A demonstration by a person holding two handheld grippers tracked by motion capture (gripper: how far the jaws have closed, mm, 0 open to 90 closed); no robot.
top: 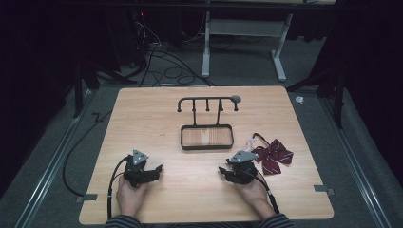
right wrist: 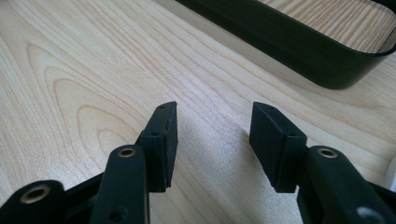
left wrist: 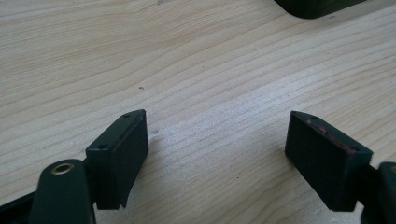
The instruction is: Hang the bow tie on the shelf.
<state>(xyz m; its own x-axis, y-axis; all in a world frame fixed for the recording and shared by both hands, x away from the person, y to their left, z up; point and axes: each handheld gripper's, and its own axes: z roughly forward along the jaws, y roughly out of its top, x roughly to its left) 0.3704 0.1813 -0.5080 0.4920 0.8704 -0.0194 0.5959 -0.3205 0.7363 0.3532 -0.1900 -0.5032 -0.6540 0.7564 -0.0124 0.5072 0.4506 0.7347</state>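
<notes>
Both claws spread and empty, bow tie waiting by the right hand.

Right gripper sits low on the table, jaws wide apart with bare wood between them, and the left gripper matches it, spread and holding nothing. Look just beyond and outward of the right one: the bow tie lies flat, long axis slanting across the table, its strap end toward the tray. The rack stands behind. The right hand is much nearer, so it looks the likelier to reach.
</notes>
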